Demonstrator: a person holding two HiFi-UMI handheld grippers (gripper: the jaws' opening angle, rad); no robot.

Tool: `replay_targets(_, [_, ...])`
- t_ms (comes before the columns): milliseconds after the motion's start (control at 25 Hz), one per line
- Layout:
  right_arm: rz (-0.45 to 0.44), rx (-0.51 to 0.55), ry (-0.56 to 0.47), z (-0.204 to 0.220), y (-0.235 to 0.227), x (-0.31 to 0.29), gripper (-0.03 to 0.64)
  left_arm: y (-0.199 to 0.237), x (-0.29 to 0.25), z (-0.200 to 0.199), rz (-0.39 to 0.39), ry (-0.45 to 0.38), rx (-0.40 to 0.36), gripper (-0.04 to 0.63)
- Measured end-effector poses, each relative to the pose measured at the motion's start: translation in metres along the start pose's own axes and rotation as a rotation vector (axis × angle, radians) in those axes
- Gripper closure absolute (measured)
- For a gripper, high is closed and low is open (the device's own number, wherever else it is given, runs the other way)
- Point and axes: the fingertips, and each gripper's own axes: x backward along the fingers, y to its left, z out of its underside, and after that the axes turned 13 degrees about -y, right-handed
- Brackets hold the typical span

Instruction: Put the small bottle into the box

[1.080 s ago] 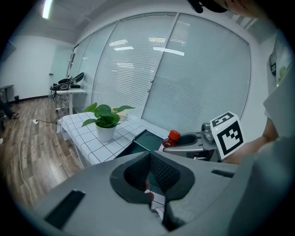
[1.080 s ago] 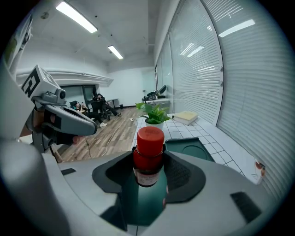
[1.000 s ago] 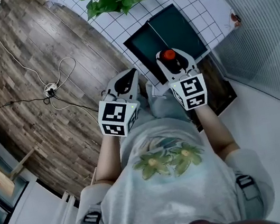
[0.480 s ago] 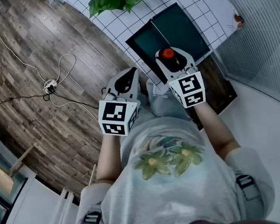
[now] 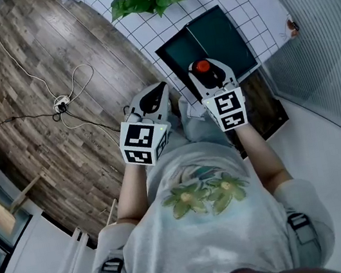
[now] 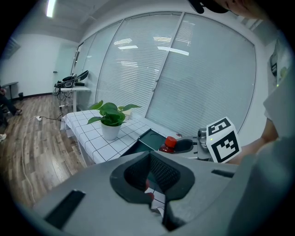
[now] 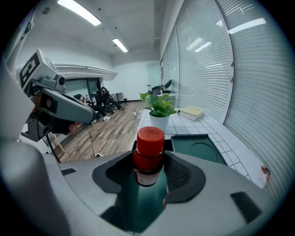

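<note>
One second on, hardly anything's moved: right claw (image 7: 150, 177) still clamps the small red-capped brown bottle (image 7: 149, 150) above the dark green box (image 5: 177, 54). Left claw (image 6: 150, 182) closed, empty. Drop's next, I reckon.

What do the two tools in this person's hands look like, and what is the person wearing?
The left gripper and right gripper are light grey plastic shells tapering to two jaws lined with dark textured pads. Each carries a white cube printed with black square markers. The person wears a pale grey short-sleeved T-shirt with a green leaf print.
</note>
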Motion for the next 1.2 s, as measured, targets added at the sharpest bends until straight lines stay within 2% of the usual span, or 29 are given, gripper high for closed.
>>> replay_targets(1200, [-0.019, 0.01, 0.095, 0.033, -0.003, -0.022, 0.408, 0.013, -0.002, 0.002, -0.036, 0.001, 0.033, 0.588])
